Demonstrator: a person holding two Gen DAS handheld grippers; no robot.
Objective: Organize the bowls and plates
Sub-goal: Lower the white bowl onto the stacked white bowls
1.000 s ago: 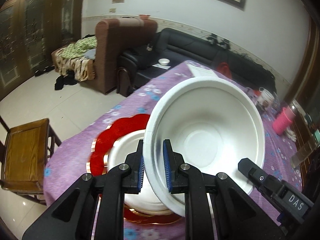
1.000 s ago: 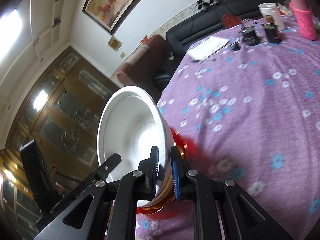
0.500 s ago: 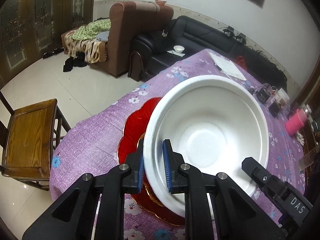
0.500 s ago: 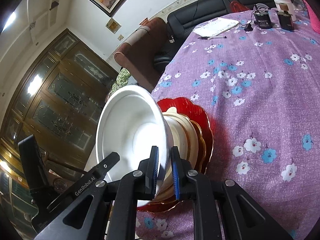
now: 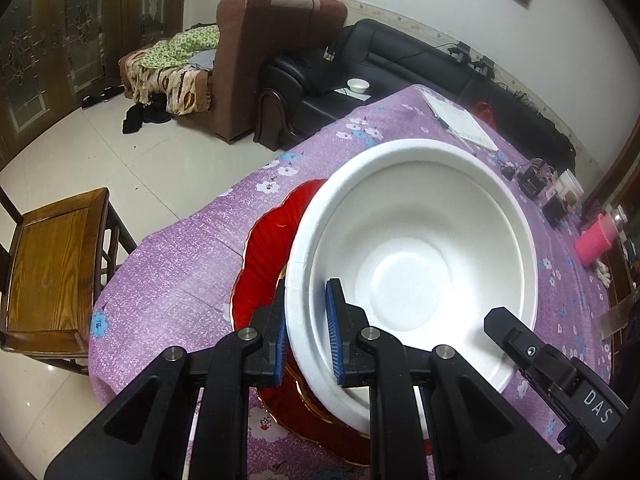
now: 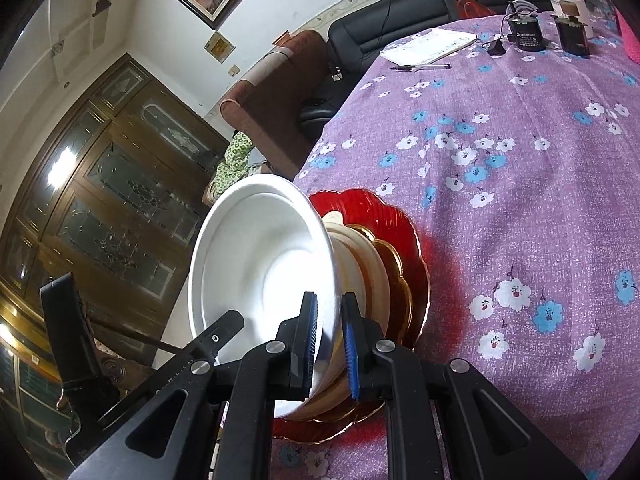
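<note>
White bowl | over red plate | left tool, right tool pinching rim

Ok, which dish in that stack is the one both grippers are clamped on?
The big white bowl on top. The left gripper and right gripper each pinch its rim. The cream plate and red scalloped plate lie beneath, ungripped.

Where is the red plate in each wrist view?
Left wrist: red plate left of centre, mostly hidden under the white bowl.
Right wrist: red plate at centre, right of the bowl, under the cream plates.
Shared landmark: the notepad at the table's far edge.
</note>
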